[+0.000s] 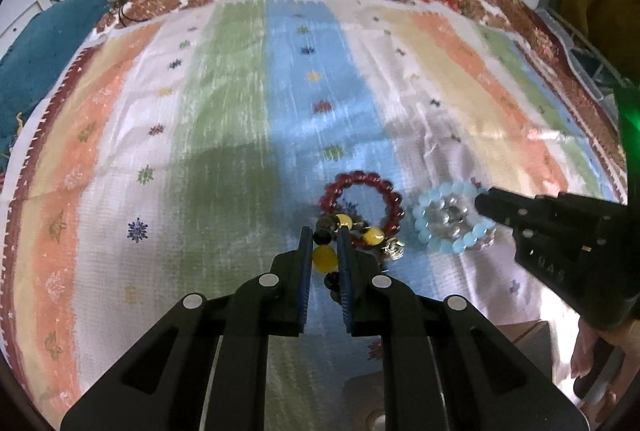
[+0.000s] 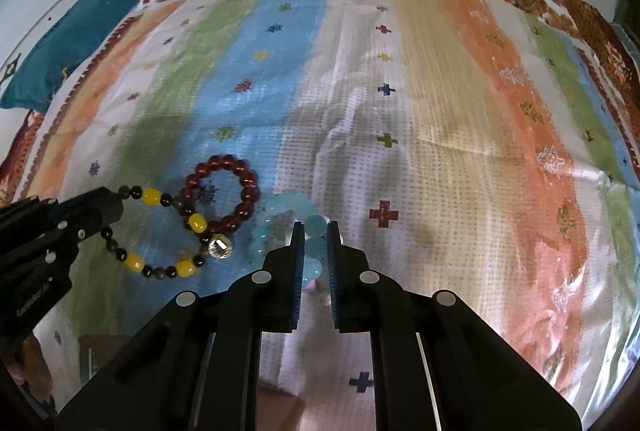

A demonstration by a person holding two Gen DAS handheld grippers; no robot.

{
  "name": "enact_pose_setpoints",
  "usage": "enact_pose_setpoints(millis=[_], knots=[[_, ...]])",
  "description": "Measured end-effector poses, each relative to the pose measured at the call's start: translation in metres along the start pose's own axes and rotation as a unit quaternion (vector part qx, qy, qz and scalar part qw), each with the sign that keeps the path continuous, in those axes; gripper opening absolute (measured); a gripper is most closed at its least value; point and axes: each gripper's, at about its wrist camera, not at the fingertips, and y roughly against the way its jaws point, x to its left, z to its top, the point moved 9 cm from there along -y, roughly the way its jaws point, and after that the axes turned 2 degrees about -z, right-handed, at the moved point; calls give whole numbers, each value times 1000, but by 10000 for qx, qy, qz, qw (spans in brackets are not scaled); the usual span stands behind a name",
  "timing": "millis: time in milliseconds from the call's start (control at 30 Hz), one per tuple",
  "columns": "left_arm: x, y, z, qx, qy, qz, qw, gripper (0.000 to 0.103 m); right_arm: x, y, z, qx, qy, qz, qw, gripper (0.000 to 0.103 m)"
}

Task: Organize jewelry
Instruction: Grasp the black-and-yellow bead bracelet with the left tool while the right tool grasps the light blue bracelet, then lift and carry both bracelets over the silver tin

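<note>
Both grippers are matte black plastic. The left gripper (image 1: 325, 231) and the right gripper (image 2: 313, 227) have ribbed blue pads (image 1: 305, 271) on the fingers and round silver screws (image 2: 260, 276). Bare skin of a hand (image 1: 588, 363) shows at the near right.

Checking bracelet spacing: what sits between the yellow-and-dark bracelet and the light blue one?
The dark red bracelet sits between the yellow-and-dark bracelet and light blue bracelet, seemingly overlapping the former; clearest in the right wrist view.
</note>
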Motion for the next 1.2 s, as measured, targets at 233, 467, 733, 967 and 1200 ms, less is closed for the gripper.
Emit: enact_pose_setpoints(millis=[233, 467, 733, 967, 1200], knots=[[-4, 15, 4, -150, 47, -46, 9999, 12, 6, 21, 3, -213, 69, 8, 9997, 12], [-10, 26, 2, -232, -23, -147, 9996, 12, 6, 36, 4, -351, 57, 38, 9994, 12], [-20, 50, 4, -442, -70, -148, 9989, 12, 16, 65, 3, -572, 24, 225, 9981, 12], [-20, 75, 3, -600, 62, -285, 9978, 12, 28, 95, 2, -827, 137, 278, 9961, 12], [-24, 93, -8, -686, 4, -360, 9970, 12, 35, 113, -7, -910, 175, 380, 9950, 12]])
